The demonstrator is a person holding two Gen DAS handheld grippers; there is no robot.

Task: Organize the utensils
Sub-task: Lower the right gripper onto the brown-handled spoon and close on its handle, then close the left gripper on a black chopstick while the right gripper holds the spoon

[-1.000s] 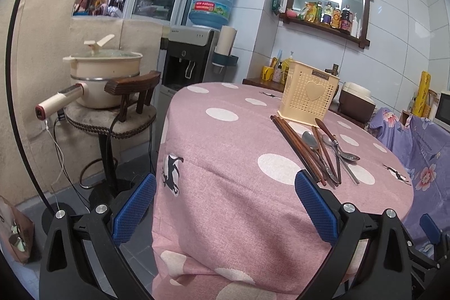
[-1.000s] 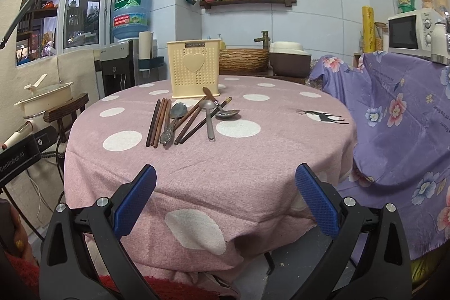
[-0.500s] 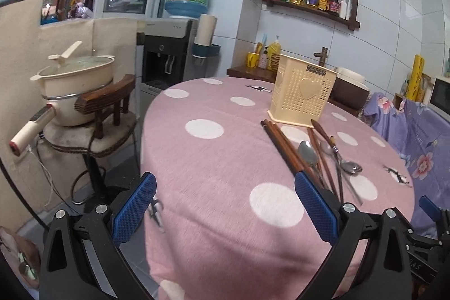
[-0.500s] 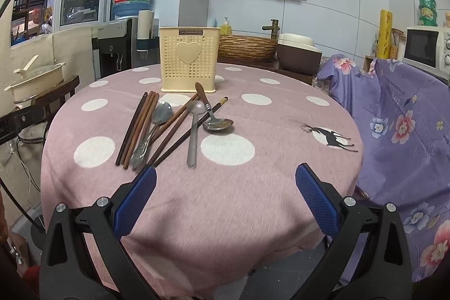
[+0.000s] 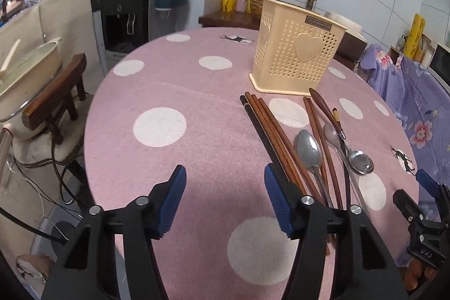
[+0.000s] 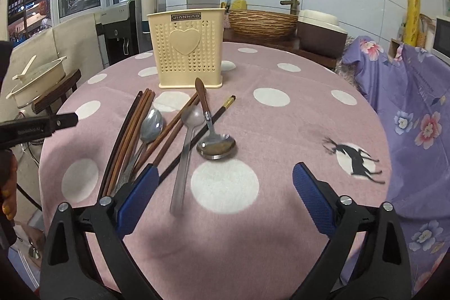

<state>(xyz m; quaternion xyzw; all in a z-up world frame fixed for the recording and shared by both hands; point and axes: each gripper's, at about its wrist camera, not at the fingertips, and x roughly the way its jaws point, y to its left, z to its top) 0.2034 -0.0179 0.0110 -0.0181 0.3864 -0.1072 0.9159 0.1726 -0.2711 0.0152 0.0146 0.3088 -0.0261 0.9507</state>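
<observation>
Now I have the left hand-held gripper (image 5: pixel 224 201) closing on nothing, the right hand-held gripper (image 6: pixel 223 197) wide, also narrowing, over the counter (image 6: pixel 295 125). Chopsticks (image 6: pixel 128 137) and spoons (image 6: pixel 216 145) lie near the cream holder (image 6: pixel 189 49); nothing blocks them.

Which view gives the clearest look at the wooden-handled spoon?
The right wrist view: the wooden-handled spoon lies whole there, from the handle near the holder to the bowl facing the camera. In the left wrist view the spoon lies off toward the right edge, seen smaller and at a slant among the chopsticks.
</observation>
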